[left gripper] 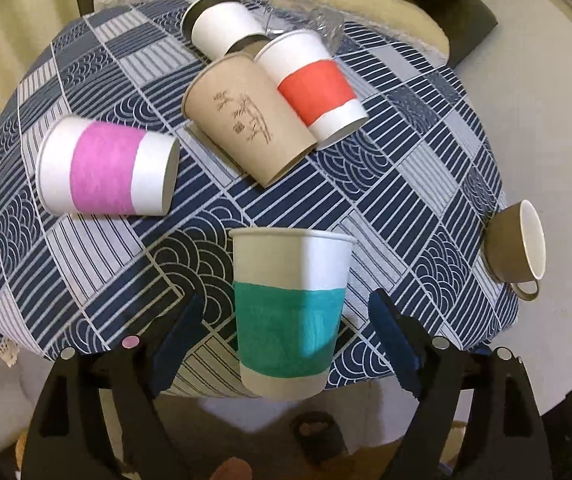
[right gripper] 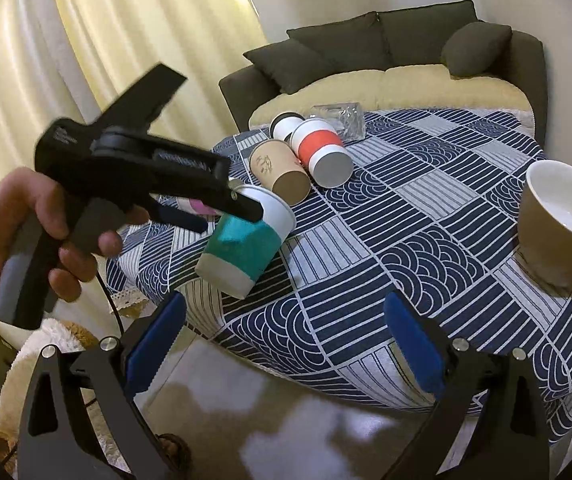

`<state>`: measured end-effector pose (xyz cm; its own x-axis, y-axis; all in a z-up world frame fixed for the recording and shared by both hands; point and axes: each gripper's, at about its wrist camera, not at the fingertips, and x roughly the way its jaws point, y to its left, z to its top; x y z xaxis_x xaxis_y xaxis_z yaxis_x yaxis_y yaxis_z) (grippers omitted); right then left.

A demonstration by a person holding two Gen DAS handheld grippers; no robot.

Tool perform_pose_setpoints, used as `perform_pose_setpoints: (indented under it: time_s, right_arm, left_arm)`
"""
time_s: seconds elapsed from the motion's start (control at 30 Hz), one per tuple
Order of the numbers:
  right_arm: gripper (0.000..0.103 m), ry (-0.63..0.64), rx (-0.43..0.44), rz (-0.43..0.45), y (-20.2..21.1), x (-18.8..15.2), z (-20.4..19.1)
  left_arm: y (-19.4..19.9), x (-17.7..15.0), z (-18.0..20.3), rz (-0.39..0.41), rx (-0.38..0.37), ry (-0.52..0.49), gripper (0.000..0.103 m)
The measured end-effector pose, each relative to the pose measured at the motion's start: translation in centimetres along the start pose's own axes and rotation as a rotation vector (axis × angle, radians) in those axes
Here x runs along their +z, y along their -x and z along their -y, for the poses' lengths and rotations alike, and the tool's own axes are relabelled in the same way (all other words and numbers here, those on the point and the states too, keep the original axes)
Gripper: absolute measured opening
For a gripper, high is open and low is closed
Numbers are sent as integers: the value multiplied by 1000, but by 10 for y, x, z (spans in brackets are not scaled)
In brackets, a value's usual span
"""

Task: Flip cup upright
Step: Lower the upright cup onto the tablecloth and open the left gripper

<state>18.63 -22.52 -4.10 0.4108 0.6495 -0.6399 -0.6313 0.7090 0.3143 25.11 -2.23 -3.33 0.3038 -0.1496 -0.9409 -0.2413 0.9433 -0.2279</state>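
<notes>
I've got the left gripper [left gripper: 286,320] around the teal-banded cup [left gripper: 289,316], mouth up, near the tabletop's [left gripper: 398,200] 6 o'clock edge. Fingers [left gripper: 182,332] are spread, with a gap visible on both sides of the cup. Right gripper [right gripper: 286,340] fingers are spread with nothing between them. Pink cup [left gripper: 106,168] at 9, tan cup [left gripper: 246,120] and red cup [left gripper: 314,88] at 12, all on their sides; mug [left gripper: 516,246] at 3.

The left wrist camera looks steeply down over the table [left gripper: 426,184], close behind a teal cup [left gripper: 288,316]. The right wrist camera sits lower and farther back at the table's near edge, facing the sofa [right gripper: 386,52]. Both take in the cups and brown mug [right gripper: 562,220].
</notes>
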Motion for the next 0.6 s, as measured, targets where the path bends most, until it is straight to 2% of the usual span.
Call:
perform_pose_setpoints:
  time_s: [0.17, 0.27, 0.4, 0.5, 0.6]
  right_arm:
    - [98, -44, 16, -37, -7, 2, 3]
    - [98, -99, 42, -48, -11, 8, 2]
    - [98, -104, 36, -71, -21, 23, -8]
    - [98, -123, 33, -132, -38, 41, -18]
    - [98, -137, 5, -207, -57, 57, -26]
  left_arm:
    - [23, -7, -8, 55, -21, -24, 83]
    - [42, -19, -19, 97, -64, -25, 83]
    - [64, -40, -40, 164, -127, -16, 83]
    - [73, -59, -61, 208, -198, -1, 83]
    - [75, -83, -76, 270, -186, -19, 83]
